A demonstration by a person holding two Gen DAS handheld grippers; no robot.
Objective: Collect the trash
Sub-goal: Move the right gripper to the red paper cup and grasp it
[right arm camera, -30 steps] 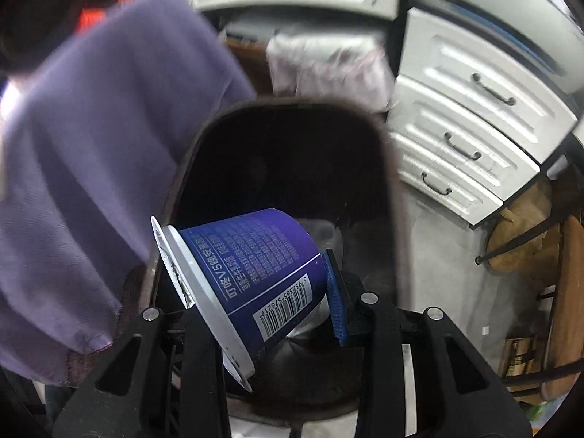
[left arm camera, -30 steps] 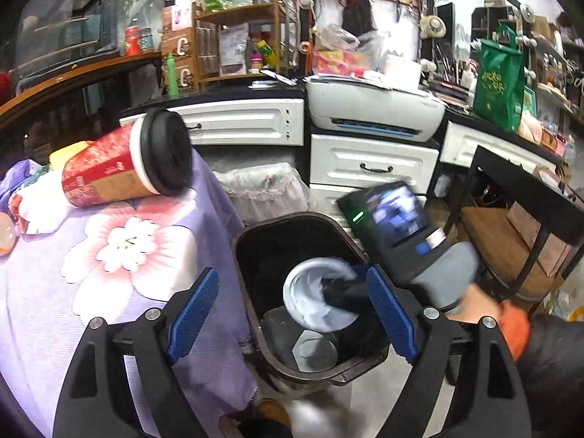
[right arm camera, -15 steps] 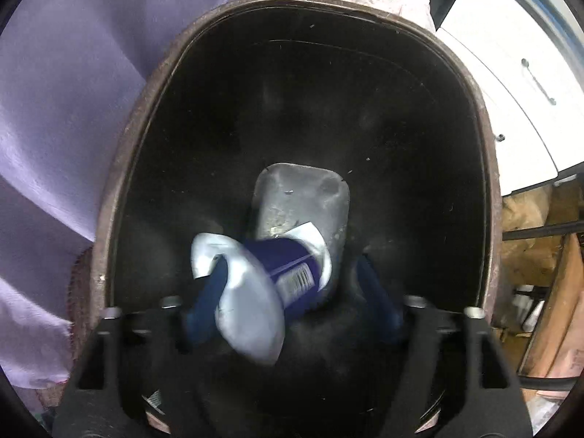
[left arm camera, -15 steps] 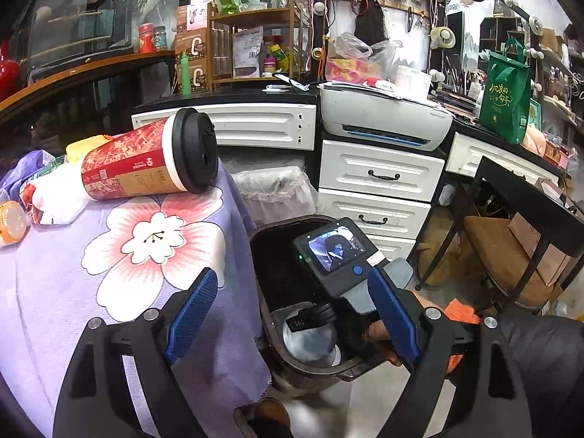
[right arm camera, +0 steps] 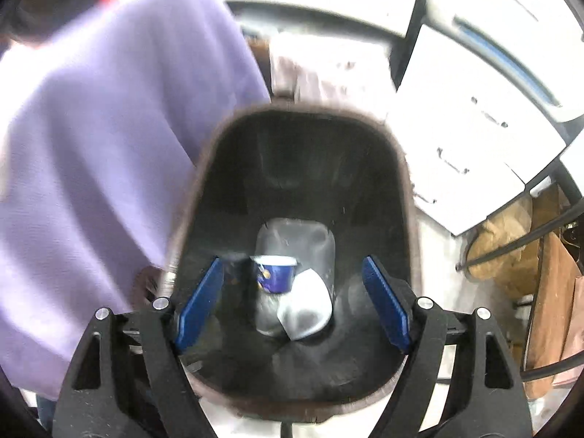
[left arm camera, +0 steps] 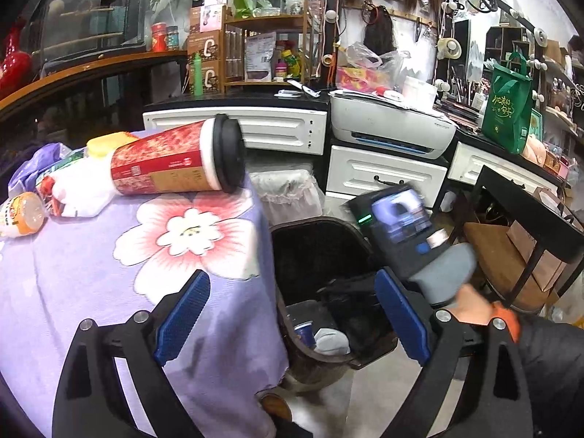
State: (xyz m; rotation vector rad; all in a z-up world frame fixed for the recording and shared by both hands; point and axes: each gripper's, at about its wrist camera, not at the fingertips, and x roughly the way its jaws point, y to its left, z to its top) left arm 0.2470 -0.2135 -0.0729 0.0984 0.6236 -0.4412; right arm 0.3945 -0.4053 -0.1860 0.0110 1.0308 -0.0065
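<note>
A blue yogurt cup (right arm camera: 274, 273) lies at the bottom of a dark, brown-rimmed trash bin (right arm camera: 405, 197), its peeled white foil lid (right arm camera: 306, 304) touching it on the right; both rest on the bin's grey floor. Directly above the bin's mouth hangs the right claw (right arm camera: 292, 304), its blue-padded fingers (right arm camera: 199, 304) spread wide and gripping nothing. The right wrist view is smeared, so the print on the cup cannot be read.

In the left wrist view the cup (left arm camera: 304, 330) and lid (left arm camera: 330, 339) show low inside the bin (left arm camera: 288, 325), which stands on the floor just right of a surface draped in a purple flowered cloth (left arm camera: 109, 281). The left claw (left arm camera: 292, 325) hovers near that corner, released and empty. On the far part of the surface a red paper coffee cup with a black lid (left arm camera: 175, 162) lies on its side, with a crumpled white wrapper (left arm camera: 78, 193) and a small orange-capped bottle (left arm camera: 22, 215) to its left. Behind the bin stand a white lined basket (left arm camera: 288, 191), white drawers (left arm camera: 387, 173) and a printer (left arm camera: 392, 129).
</note>
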